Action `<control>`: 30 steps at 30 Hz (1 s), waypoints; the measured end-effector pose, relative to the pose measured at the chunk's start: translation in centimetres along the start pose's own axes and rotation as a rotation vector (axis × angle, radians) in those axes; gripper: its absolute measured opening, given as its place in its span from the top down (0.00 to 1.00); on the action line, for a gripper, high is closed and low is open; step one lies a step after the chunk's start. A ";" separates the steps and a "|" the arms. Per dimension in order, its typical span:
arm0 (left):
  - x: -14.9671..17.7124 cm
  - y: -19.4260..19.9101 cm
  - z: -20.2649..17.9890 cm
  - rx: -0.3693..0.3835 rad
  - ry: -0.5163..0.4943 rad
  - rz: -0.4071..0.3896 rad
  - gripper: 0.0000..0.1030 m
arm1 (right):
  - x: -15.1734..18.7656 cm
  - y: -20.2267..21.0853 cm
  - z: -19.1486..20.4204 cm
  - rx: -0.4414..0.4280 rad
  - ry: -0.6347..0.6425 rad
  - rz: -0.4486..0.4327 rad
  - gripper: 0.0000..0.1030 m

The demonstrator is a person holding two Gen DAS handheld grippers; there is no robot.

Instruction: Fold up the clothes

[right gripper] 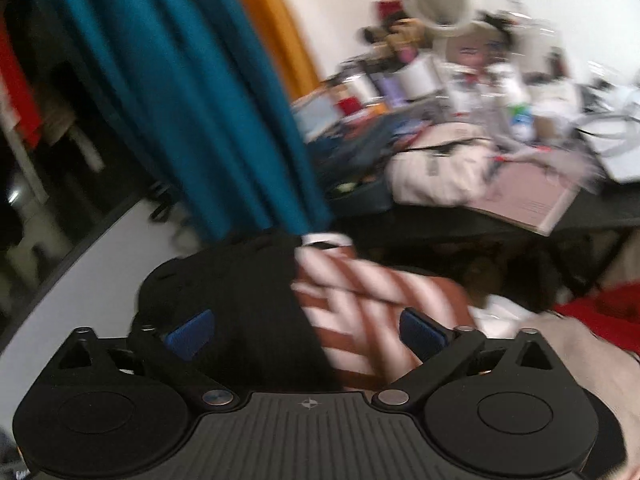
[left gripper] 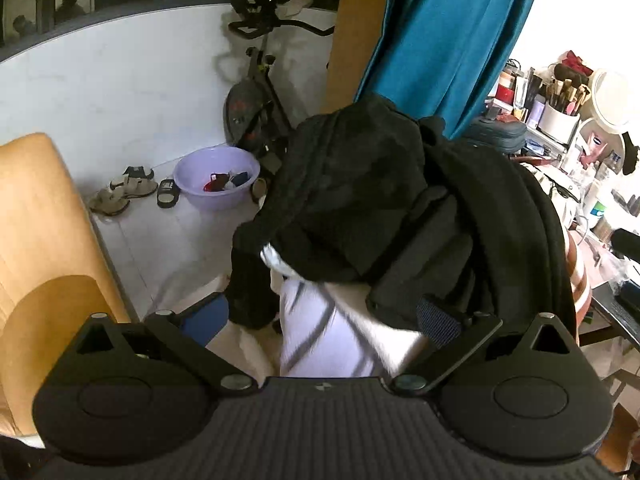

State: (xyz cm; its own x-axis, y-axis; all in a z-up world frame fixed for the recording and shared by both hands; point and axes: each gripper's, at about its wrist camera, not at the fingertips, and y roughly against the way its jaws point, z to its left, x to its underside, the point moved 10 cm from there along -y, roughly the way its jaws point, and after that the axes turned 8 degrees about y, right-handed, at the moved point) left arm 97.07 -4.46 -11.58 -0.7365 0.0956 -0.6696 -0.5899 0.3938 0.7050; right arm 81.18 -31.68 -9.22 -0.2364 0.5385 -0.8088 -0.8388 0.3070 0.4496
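Two cloths in a heap: the black cloth (left gripper: 360, 200) is soft, thick and dark. It sits bunched up in a lump, not flat and not in a neat square.
Where it is: just below the bottom of the blue curtain (left gripper: 448, 40), and a bit to its left.
Under it: a white cloth with dark lines (left gripper: 324, 340) pokes out from below the black lump, on the side far from the curtain.
Beside it: in the right view, a red-and-white striped cloth (right gripper: 360, 304) touches the black cloth (right gripper: 240, 300), right under the curtain (right gripper: 180, 80).
Left tongs (left gripper: 324, 318): spread wide, holding nothing. The white cloth lies between the two arms.
Right tongs (right gripper: 304, 334): also spread wide, holding nothing. Both cloths lie between the arms. This view is smeared, so small things are hard to see.
Hand (right gripper: 580, 360): it grips the right tongs, on the side away from the curtain.
Step in hand: my guess is that the tongs are reaching in to take the black cloth. I cannot tell if this lump is waiting to be folded or is a pile being moved.
Next move calls for: finding an edge or a corner of the black cloth and pinching only that layer, not the cloth under it.
Farther out: a purple tub (left gripper: 218, 182) is on the floor left of the curtain. A messy table (left gripper: 560, 128) is to its right.
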 end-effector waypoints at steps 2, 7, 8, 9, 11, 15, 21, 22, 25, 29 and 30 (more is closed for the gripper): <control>-0.8 -0.6 -0.3 0.036 -0.023 0.009 0.00 | -0.1 -1.7 1.9 -0.036 0.047 0.013 0.14; -3.0 -2.2 -0.7 0.117 -0.147 0.012 0.00 | -0.4 -4.5 6.7 -0.071 0.147 0.008 0.38; -3.5 -2.5 -0.8 0.138 -0.173 0.014 0.00 | -0.4 -5.0 7.6 -0.063 0.160 0.002 0.40; -4.0 -2.9 -0.8 0.160 -0.199 0.016 0.00 | -0.4 -5.4 8.4 -0.054 0.173 -0.003 0.42; -4.9 -3.7 -1.0 0.200 -0.243 0.022 0.00 | 0.0 -6.5 9.5 -0.026 0.187 0.004 0.43; -5.5 -5.3 -2.0 0.286 -0.328 0.060 0.07 | 1.2 -7.8 9.7 0.057 0.164 0.048 0.93; -5.1 -6.9 -4.4 0.387 -0.404 0.115 0.16 | 0.3 -3.2 6.3 0.184 0.011 -0.077 0.98; -4.9 -6.9 -4.8 0.405 -0.411 0.120 0.16 | 0.2 -2.1 5.6 0.219 -0.017 -0.099 0.98; -4.2 -6.7 -6.2 0.455 -0.446 0.130 0.15 | 0.2 1.4 3.3 0.323 -0.084 -0.164 0.98; -3.6 -6.7 -7.6 0.479 -0.515 0.124 0.15 | 1.2 6.1 -0.7 0.479 -0.201 -0.235 0.98; -3.5 -6.8 -8.0 0.483 -0.529 0.119 0.15 | 1.7 7.1 -2.1 0.517 -0.237 -0.241 0.98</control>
State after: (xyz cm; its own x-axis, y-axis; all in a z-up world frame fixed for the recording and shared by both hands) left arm 100.98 -14.73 -12.19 -0.4558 0.5444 -0.7042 -0.2138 0.7010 0.6803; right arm 73.74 -30.23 -8.20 0.0954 0.5478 -0.8312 -0.4952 0.7504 0.4378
